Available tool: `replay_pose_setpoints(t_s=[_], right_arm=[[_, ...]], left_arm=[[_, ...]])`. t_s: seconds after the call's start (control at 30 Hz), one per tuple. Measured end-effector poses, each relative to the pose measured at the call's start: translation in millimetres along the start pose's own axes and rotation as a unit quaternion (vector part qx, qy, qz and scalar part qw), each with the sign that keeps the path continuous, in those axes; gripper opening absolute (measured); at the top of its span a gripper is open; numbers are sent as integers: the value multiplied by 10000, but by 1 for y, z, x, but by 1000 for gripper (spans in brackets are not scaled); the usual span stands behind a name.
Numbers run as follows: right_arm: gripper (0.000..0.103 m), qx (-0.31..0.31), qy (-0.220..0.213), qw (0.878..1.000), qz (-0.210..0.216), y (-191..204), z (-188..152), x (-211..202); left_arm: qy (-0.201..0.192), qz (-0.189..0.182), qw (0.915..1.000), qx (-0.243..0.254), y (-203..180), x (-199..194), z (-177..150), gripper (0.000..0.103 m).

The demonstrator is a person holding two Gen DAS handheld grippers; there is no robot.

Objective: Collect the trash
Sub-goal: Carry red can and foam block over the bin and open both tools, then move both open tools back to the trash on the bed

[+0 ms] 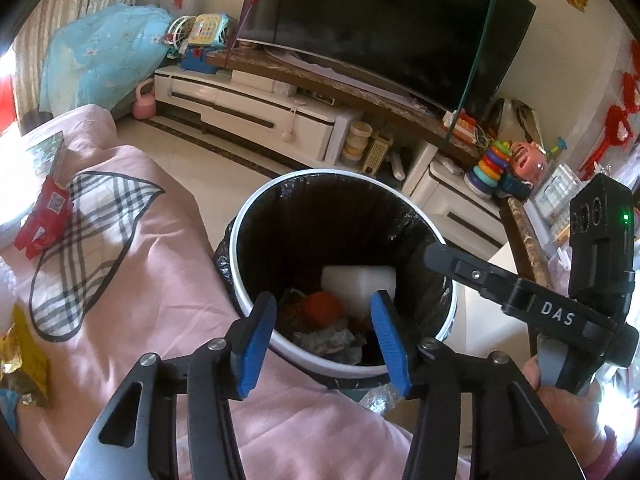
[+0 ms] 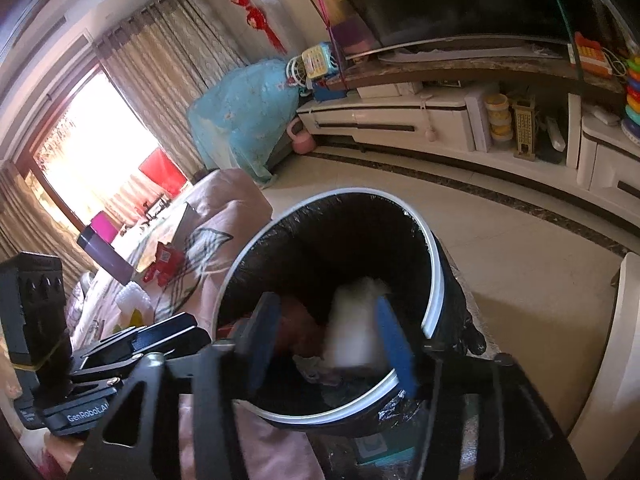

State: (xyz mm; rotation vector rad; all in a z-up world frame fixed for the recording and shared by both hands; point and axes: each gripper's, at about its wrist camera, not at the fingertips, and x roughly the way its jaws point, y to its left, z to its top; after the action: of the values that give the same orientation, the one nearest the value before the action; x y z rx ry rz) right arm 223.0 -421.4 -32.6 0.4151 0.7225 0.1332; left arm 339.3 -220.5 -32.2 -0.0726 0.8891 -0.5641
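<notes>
Pink bedding [image 1: 168, 280] fills the foreground beside a lined bin [image 1: 240, 256]. Both grippers hover over its mouth, left gripper [image 1: 324, 340] and right gripper [image 2: 332, 344] each with jaws apart, gripping nothing (a white block [image 1: 358, 284] lies inside). Drop looks done; next, fetch the red wrapper [image 1: 42, 220] at nine o'clock, plaid cloth [image 1: 92, 248] alongside.

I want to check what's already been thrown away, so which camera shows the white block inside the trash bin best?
The left wrist view: the white block lies sharp and unobstructed at the bottom of the trash bin. The right wrist view shows it only as a motion-blurred white shape, partly behind a blue finger pad.
</notes>
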Motion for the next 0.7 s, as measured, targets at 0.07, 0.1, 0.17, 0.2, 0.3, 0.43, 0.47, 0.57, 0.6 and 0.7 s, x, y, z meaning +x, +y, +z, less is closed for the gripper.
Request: replay_pose_setpoints(t_s=[0.07,0.1,0.17,0.2,0.3,0.43,0.47,0.57,0.6,0.7], right_arm=[[62,0,-55,10000,19,2,-1,-5],[68,1,-85,10000,30,4,-1,-7],[79,-11,-178,9998,46,8,-2,-12],[85,-22,-246,9997,56,12,-4,-17],[92,-61,-372,9992,142,23,-7,-25],[97,-137,-443,9986,261,39,-15,-31],[98,-144,-471,9983,314,44,-20,-32],[99,-143,-460,9979,435,58,-32,-30],[99,-148,-423,9978,480,63,-36,-28],[99,-227,-286,9980,519,77,-47,-21]], left_arm=[[-36,1,10000,-51,3,-5,-4,57],[-60,4,10000,-71,5,-8,-7,59],[-125,28,9998,-122,10,-17,-14,63],[-146,52,9998,-148,12,-21,-17,64],[-222,117,9993,-259,21,-36,-32,67],[-298,238,9982,-460,35,-59,-53,70],[-313,269,9978,-516,38,-66,-59,70],[-344,369,9965,-671,50,-85,-75,71],[-354,403,9960,-715,53,-90,-80,71],[-380,520,9941,-867,67,-107,-93,71]])
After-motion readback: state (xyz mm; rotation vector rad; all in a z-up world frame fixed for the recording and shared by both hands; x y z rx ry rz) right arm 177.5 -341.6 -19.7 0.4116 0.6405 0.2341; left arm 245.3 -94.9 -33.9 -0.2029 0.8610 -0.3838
